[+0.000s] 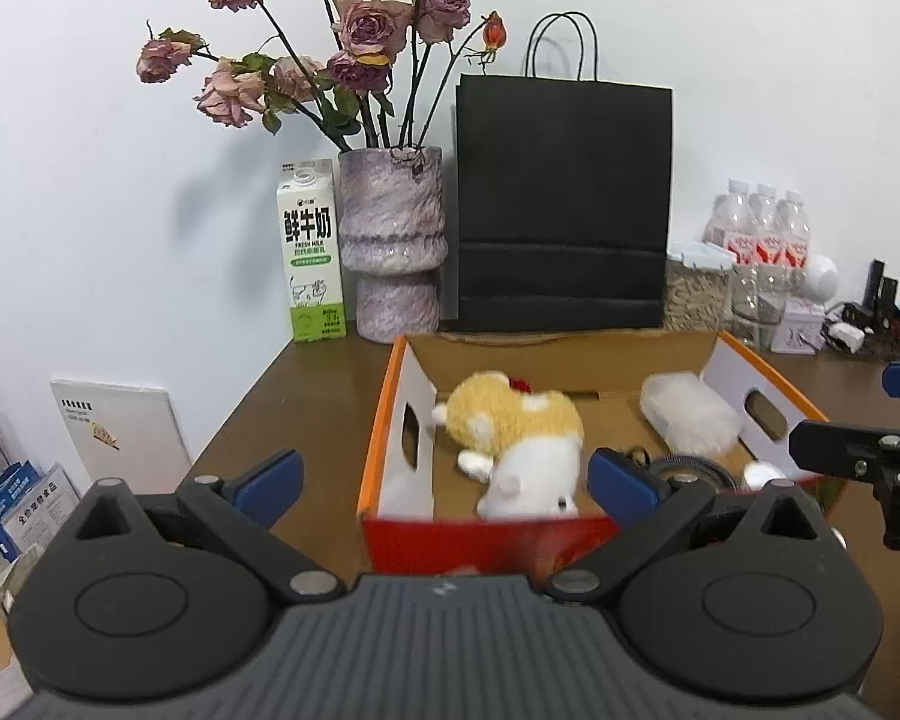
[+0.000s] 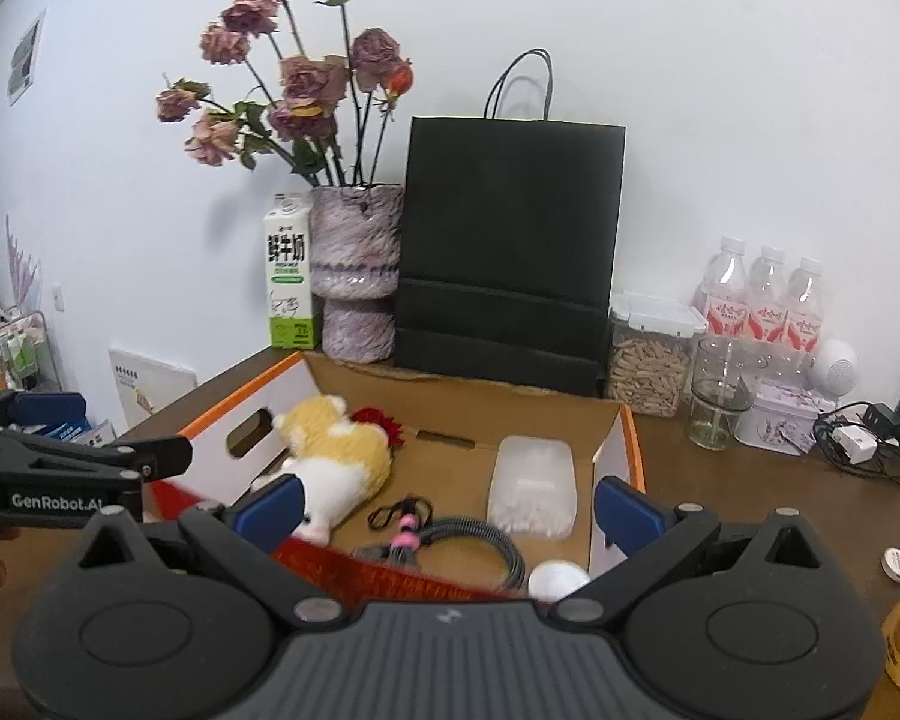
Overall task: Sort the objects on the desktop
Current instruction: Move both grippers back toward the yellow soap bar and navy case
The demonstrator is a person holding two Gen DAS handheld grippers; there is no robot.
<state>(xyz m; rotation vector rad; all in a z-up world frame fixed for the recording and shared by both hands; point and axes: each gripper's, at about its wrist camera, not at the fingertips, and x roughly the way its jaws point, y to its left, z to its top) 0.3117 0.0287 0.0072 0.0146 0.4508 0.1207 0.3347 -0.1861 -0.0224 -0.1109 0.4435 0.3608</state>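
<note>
My left hand-held gripper [image 1: 444,480] has blue pads on black links. The cardboard box [image 2: 633,438] is orange-edged, red in front, brown inside. The plush toy [image 2: 336,450] is yellow and white. The paper bag [image 2: 510,228] is black; the counter [image 2: 750,510] is brown.

Two matte black handheld grippers with blue finger pads

The left gripper [image 1: 444,480] and right gripper [image 2: 447,507] look alike: a ribbed dark grey centre housing flanked by two rounded black lobes with embossed circles, triangular cut-outs, silver pivot pins, and angled black links carrying blue pads [image 2: 270,510]. White "GenRobot.AI" lettering marks the left unit's side in the right wrist view. At that frame's left edge, a reddish-brown sliver is possibly skin.
</note>
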